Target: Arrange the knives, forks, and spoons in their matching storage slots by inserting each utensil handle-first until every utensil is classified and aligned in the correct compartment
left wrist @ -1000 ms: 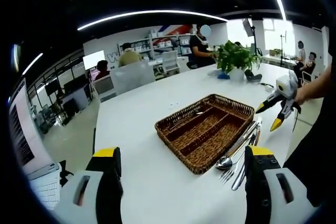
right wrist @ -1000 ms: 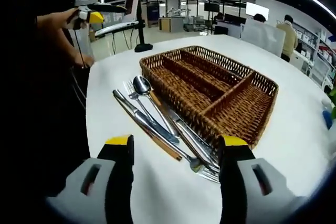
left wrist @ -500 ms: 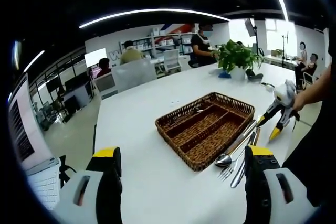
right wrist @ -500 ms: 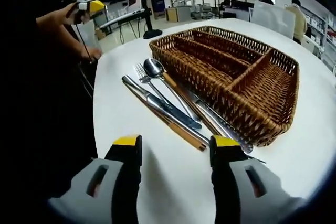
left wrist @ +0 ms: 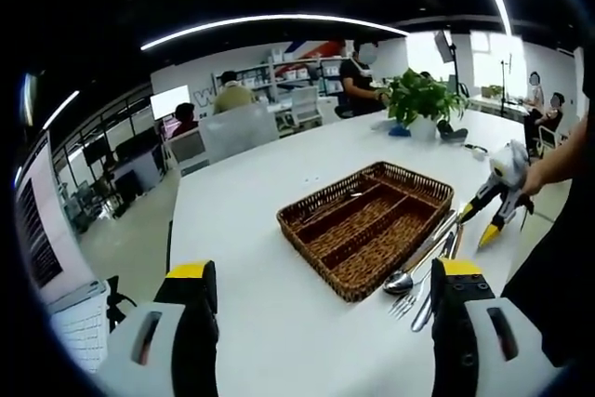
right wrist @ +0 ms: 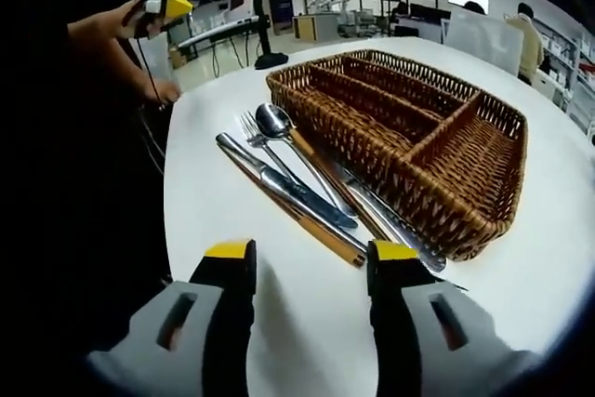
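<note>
A brown woven wicker cutlery tray point(right wrist: 483, 151) with several long compartments and one crosswise compartment sits on the white worktop point(right wrist: 307, 323). In the right gripper view its slots look bare of cutlery. Just beside its near long wall lies a loose bundle of utensils, touching and partly overlapping one another: a silver metal spoon point(right wrist: 275, 122) with its bowl toward the tray's far corner, a silver metal fork point(right wrist: 249, 128) next to it, a long silver table knife point(right wrist: 279, 183), and a utensil with a brown wooden handle point(right wrist: 321, 232).

The right gripper point(right wrist: 302, 262), grey with yellow-tipped black jaws, hovers over the bare worktop just short of the bundle's near ends; its jaws stand wide apart with nothing between them. The left gripper point(left wrist: 321, 276), of the same build, is held well back from the tray, its jaws also spread wide and holding nothing. It appears again in the right gripper view at the upper left, in a person's hand point(right wrist: 125, 25).

In the left gripper view a green potted plant point(left wrist: 418, 99) stands on the far part of the worktop. No brand or writing can be read on the tray or utensils.
</note>
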A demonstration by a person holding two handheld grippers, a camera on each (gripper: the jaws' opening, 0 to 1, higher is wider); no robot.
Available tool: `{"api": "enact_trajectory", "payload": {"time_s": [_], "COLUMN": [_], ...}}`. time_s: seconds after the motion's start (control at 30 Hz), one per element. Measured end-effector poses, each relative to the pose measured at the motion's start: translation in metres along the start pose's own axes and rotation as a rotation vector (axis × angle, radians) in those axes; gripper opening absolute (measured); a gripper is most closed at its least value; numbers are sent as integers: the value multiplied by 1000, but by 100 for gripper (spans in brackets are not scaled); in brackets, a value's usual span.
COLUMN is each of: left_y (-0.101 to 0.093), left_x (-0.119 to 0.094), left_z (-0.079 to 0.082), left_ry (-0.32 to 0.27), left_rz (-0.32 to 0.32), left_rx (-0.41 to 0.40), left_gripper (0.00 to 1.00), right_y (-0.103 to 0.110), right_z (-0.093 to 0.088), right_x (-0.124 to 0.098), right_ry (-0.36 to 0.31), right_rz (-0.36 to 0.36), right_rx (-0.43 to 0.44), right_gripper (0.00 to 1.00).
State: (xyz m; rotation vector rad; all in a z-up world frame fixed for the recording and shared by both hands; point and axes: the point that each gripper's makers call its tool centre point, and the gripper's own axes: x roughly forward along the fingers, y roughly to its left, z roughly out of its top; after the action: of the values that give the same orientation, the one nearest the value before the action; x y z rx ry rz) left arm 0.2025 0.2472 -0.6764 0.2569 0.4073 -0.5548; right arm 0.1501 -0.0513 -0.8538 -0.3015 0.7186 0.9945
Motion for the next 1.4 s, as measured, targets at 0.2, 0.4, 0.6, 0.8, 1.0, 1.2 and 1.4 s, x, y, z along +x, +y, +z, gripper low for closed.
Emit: {"api": "enact_trajectory", "payload": {"time_s": [0.2, 0.4, 0.6, 0.8, 1.0, 1.2, 1.4], "left_y": [1, 2, 4, 7, 5, 7, 10], "left_x": [1, 2, 3, 4, 6, 6, 3], "left_z": [5, 4, 7, 7, 5, 5, 4], "left_ry": [-11, -7, -11, -9, 0, 5, 5], "left_rz": [2, -1, 2, 3, -12, -12, -2], "left_rx": [4, 9, 8, 13, 16, 33, 28], "left_gripper": [98, 97, 97, 97, 97, 96, 96], "right_y": [1, 1, 7, 23, 32, 44, 51], "right_z": [-6, -11, -16, -15, -7, -13, -21], "right_x": [4, 6, 6, 6, 15, 17, 15], "right_ry": [32, 60, 86, 82, 69, 82, 110], "right_rz": [10, 13, 56, 136, 164, 230, 236], "right_rx": [-4, -50, -114, -127, -207, -249, -360], "right_gripper": [48, 44, 30, 17, 17, 11, 6]}}
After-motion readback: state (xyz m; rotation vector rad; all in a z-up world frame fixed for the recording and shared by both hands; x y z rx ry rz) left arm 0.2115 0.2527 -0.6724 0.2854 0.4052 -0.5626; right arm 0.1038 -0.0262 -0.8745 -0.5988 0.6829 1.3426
